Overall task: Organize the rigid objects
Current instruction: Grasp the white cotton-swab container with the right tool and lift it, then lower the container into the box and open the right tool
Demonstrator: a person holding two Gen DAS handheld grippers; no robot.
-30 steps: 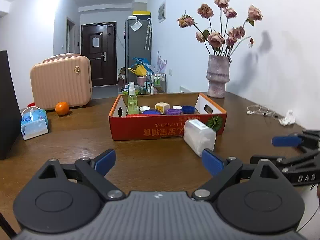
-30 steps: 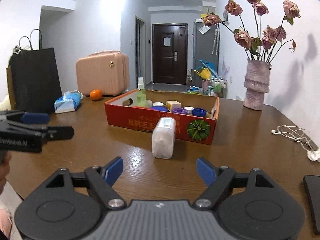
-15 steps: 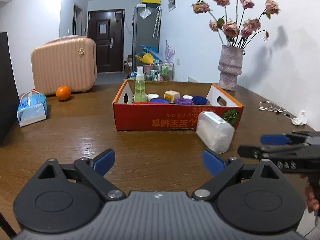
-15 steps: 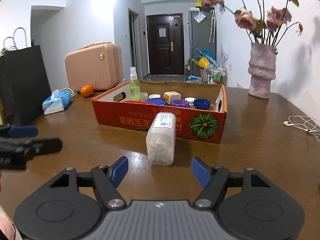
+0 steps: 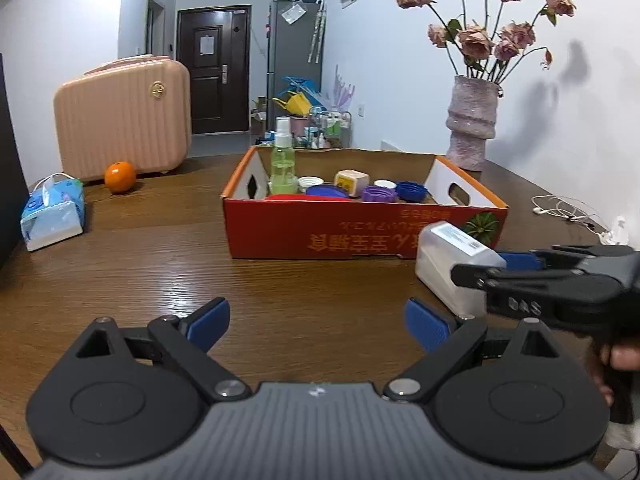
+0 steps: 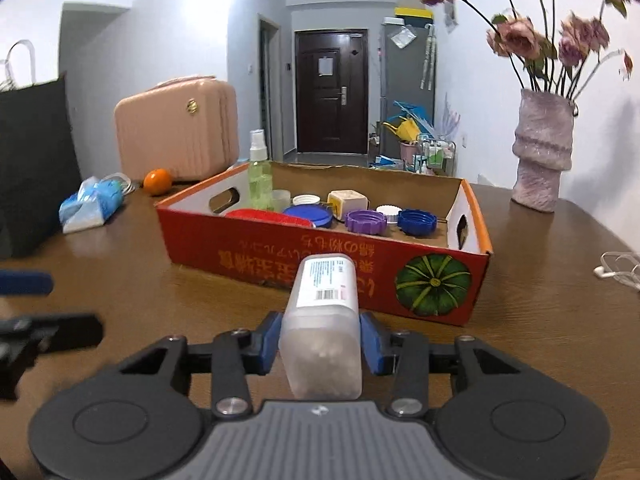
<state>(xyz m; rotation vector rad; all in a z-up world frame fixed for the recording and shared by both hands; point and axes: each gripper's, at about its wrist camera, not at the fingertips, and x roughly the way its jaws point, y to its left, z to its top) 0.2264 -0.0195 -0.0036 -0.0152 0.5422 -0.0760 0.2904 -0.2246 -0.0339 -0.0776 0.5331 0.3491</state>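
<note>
Where a second ago it stood wide and short of the container, the right hand-held gripper [image 6: 320, 342] has just been closing, blue pads now against the translucent container [image 6: 322, 328] lying on the desk [image 6: 540, 320] before the red box [image 6: 320, 256]; the left hand-held gripper [image 5: 318, 322] gapes empty.

Red box [image 6: 280, 256] with orange rim, yellow lettering and green pumpkin print; frosted white container [image 6: 322, 328]; purple cap [image 6: 366, 221]; blue cap [image 6: 418, 221]; pale green spray bottle [image 6: 260, 178]; striped pink suitcase [image 5: 124, 114]; brown wood-grain table [image 5: 160, 264]; mottled pink vase [image 6: 542, 148].
</note>
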